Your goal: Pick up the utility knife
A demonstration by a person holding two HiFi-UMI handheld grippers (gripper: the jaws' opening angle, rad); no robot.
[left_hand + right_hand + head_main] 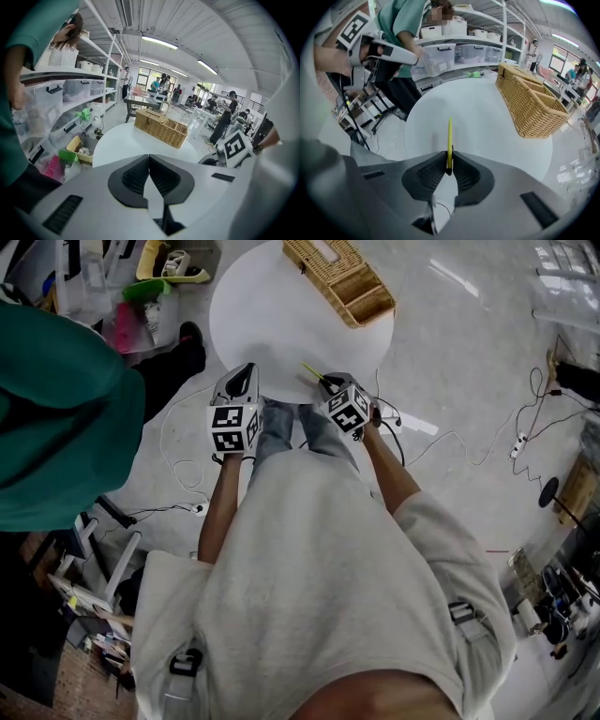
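The utility knife (449, 140) is thin and yellow, seen edge-on. My right gripper (448, 164) is shut on its near end, and its far end sticks out over the round white table (487, 122). From the head view the knife (312, 373) pokes out beyond the right gripper (330, 387) at the table's near edge (281, 396). My left gripper (246, 371) hovers at the same edge, a little to the left. Its jaws are shut with nothing between them (148, 164).
A wicker basket (339, 277) with an open compartment stands at the table's far side (529, 101). A person in a green top (56, 409) stands at the left by shelves of plastic bins (70, 93). Cables (469, 446) lie on the floor.
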